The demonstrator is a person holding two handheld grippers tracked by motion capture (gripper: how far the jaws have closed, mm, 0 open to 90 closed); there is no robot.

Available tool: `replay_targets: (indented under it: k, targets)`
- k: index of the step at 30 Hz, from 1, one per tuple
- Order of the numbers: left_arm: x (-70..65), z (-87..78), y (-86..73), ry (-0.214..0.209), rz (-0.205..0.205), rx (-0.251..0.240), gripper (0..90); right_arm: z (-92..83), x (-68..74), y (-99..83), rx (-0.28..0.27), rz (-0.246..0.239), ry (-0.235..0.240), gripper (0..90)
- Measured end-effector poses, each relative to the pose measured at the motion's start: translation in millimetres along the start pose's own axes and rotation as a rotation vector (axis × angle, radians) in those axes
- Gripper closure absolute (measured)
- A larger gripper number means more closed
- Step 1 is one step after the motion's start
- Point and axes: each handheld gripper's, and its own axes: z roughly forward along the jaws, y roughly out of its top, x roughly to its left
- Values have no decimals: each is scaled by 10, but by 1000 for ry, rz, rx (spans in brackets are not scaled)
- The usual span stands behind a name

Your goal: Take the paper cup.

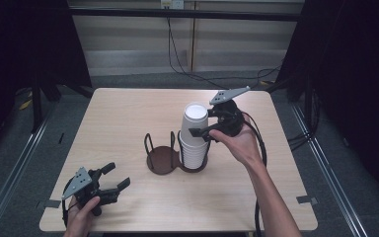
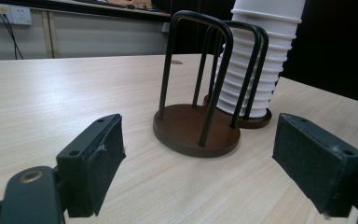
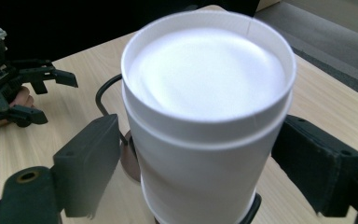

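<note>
Two holders: twin wire rack point(image 1: 170, 153) at bench point(image 1: 128, 113) centre, one side empty.
Cup stack point(image 1: 195, 136): in rack's right side.
Right gripper point(image 1: 208, 129): fingers wide, straddling top cup, apparently untouched.
Left gripper point(image 1: 112, 183): fingers wide, idle, near-left corner.
Next, likely: close, lift straight up.

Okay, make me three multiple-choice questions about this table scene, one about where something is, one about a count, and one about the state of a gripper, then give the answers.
1. Where does the stack of white cups stand?
A. in the right-hand ring of the holder
B. in the left-hand ring
C. on the bare table

2. How many round bases does the dark wire holder have?
A. one
B. two
C. four

3. How is the left gripper?
A. shut on a cup
B. open, holding nothing
C. shut on the holder

Answers: 1 A, in the high view the stack fills the right ring while the left one is bare. 2 B, two joined discs show. 3 B, its jaws stand apart with only table between them.
</note>
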Motion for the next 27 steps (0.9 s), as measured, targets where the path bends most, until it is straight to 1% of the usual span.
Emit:
replay_targets:
  k: [4,8,15,18,20,24,27]
  targets:
    - [2,2,0,5,-12,-5,162,35,10,60,14,-1,2,138]
    - [1,3,0,0,-6,-1,162,52,-18,91,24,2,6,162]
    - [2,1,0,3,-8,-4,162,119,-49,94,27,7,20,161]
    - [0,0,-1,2,-6,-2,162,142,-46,95,37,5,16,178]
    - [1,1,-1,2,-9,-6,162,140,-47,93,34,4,11,188]
    - [-1,-1,0,-1,0,0,162,142,-49,96,39,4,13,190]
    - [1,0,0,3,-4,0,162,136,-52,98,39,6,15,193]
